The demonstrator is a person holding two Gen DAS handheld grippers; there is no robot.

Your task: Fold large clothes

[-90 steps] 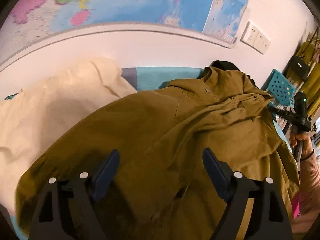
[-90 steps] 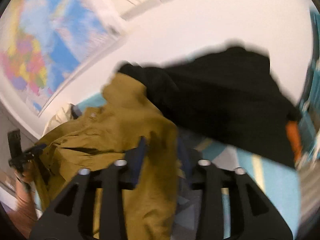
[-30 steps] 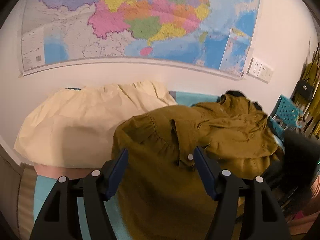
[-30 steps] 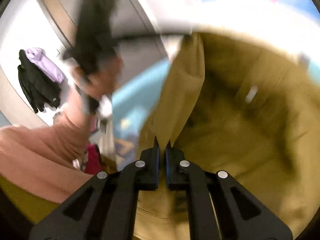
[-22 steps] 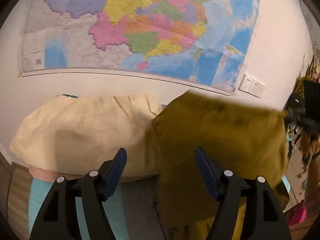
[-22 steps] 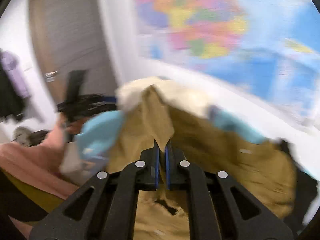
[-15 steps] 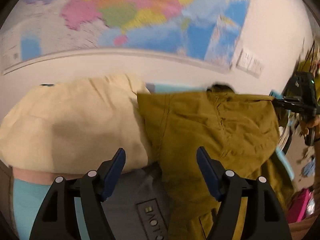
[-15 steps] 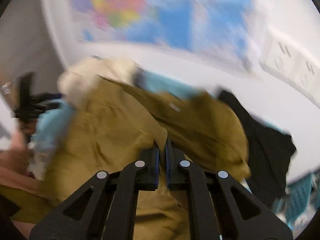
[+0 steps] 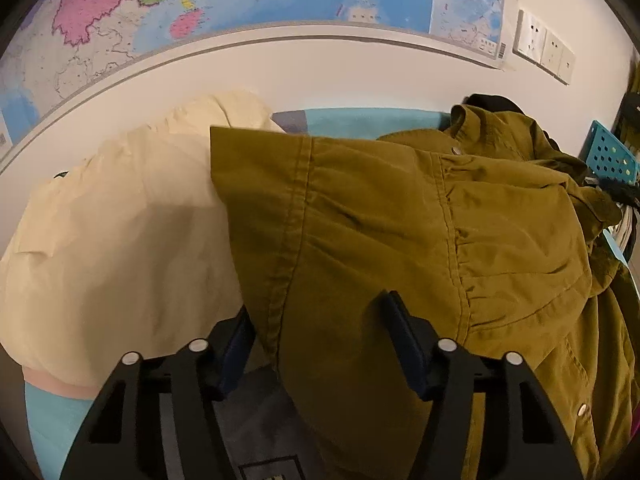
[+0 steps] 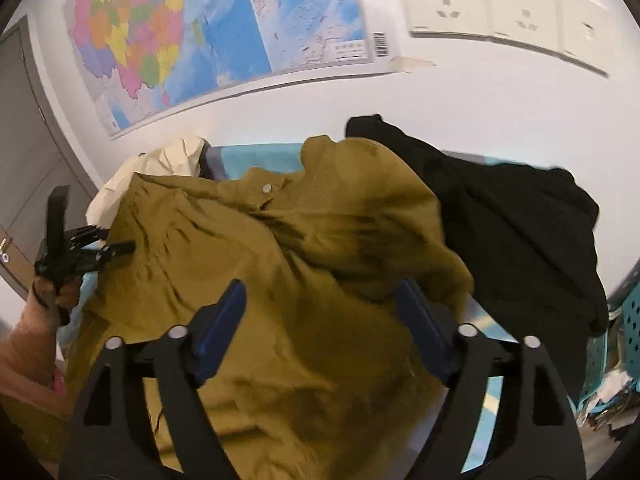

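We spread the big brown jacket [image 9: 400,220] out.
Our left gripper [image 9: 316,336] and right gripper [image 10: 320,312] were wide apart above the jacket, holding nothing.

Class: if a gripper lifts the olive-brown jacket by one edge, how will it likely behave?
The olive-brown cotton jacket would probably sag and drape: it already lies in soft creases. Spread this wide, it looks fairly heavy for one grip. Its matte weave seems unlikely to slip.

The left gripper [image 9: 316,340] and right gripper [image 10: 320,320] look alike — black arms, blue pads, shiny round screws (four each). Bare skin shows on the hand [image 10: 50,294].
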